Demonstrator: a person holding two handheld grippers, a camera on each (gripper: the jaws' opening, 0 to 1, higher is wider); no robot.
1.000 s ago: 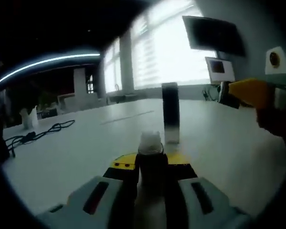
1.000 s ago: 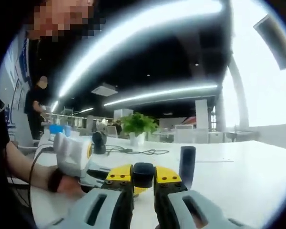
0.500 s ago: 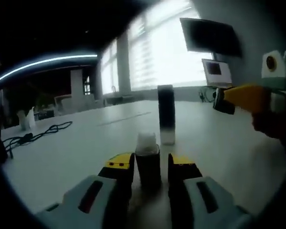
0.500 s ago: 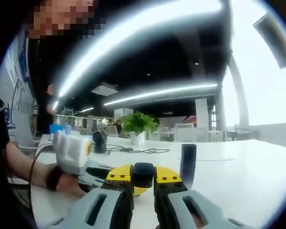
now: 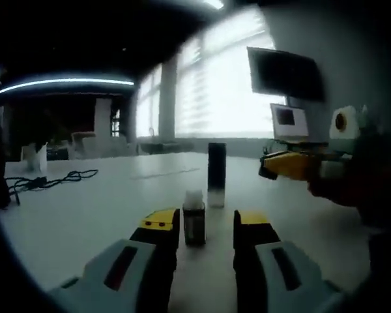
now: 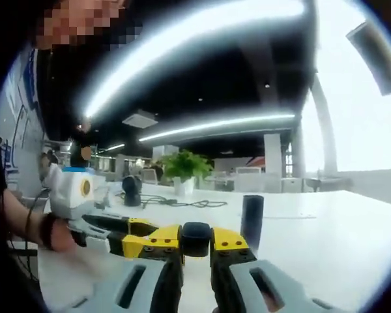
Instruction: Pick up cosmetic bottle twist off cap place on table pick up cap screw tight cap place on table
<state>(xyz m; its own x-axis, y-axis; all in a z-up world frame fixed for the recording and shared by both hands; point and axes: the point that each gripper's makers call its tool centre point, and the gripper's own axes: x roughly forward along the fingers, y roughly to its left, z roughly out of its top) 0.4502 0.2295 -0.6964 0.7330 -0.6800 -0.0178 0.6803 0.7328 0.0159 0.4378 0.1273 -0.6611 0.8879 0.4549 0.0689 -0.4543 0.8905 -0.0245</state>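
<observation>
A small dark cosmetic bottle (image 5: 194, 225) with a pale bare neck stands upright on the white table (image 5: 85, 215), just beyond the tips of my left gripper (image 5: 205, 222). That gripper is open and touches nothing. Behind the bottle stands a taller dark bottle (image 5: 216, 175), which the right gripper view also shows (image 6: 251, 222). My right gripper (image 6: 197, 242) is shut on a dark round cap (image 6: 195, 235) and hovers above the table. It enters the left gripper view from the right (image 5: 277, 166). The left gripper (image 6: 138, 236) lies low at the left in the right gripper view.
A black cable (image 5: 45, 182) trails across the table's far left. A dark screen (image 5: 283, 72) hangs on the wall, with a small monitor (image 5: 288, 120) under it. Further back are a potted plant (image 6: 186, 169) and a black round device (image 6: 131, 190).
My left gripper opened, let go of the small bottle and drew back, so the bottle now stands on the table. The right gripper has kept its hold on the cap.
</observation>
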